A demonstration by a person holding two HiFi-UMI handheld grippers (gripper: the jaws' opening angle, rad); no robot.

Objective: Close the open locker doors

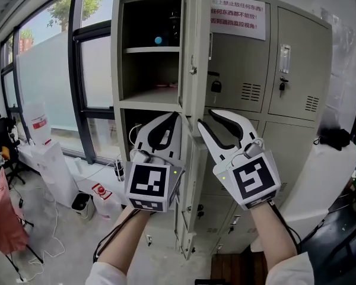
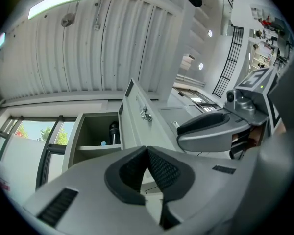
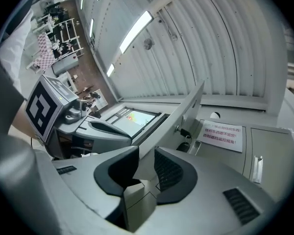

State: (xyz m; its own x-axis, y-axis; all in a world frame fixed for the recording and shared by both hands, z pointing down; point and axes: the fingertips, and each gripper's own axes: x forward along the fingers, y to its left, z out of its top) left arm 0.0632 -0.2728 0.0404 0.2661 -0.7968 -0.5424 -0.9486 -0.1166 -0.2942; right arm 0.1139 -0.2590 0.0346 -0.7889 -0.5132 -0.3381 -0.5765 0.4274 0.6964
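Observation:
A grey locker bank (image 1: 291, 46) has two doors standing open edge-on: the upper door (image 1: 193, 52) and the lower door (image 1: 190, 200) beneath it. The open upper compartment (image 1: 148, 70) has a shelf with a small blue item (image 1: 158, 40). My right gripper (image 1: 204, 119) is open, and in the right gripper view (image 3: 146, 153) the door's edge (image 3: 186, 106) stands between its pads without being pressed. My left gripper (image 1: 177, 117) is just left of the door edge, shut with its tips meeting (image 2: 147, 151) and nothing held. The left gripper view shows the upper door (image 2: 137, 116).
A padlock (image 1: 216, 86) hangs on a closed door, and a printed notice (image 1: 237, 16) is above it. Keys hang in the right door's lock (image 1: 283, 58). Windows (image 1: 53, 70) fill the left wall. White boxes (image 1: 53, 165) and a small bin (image 1: 81, 203) stand on the floor.

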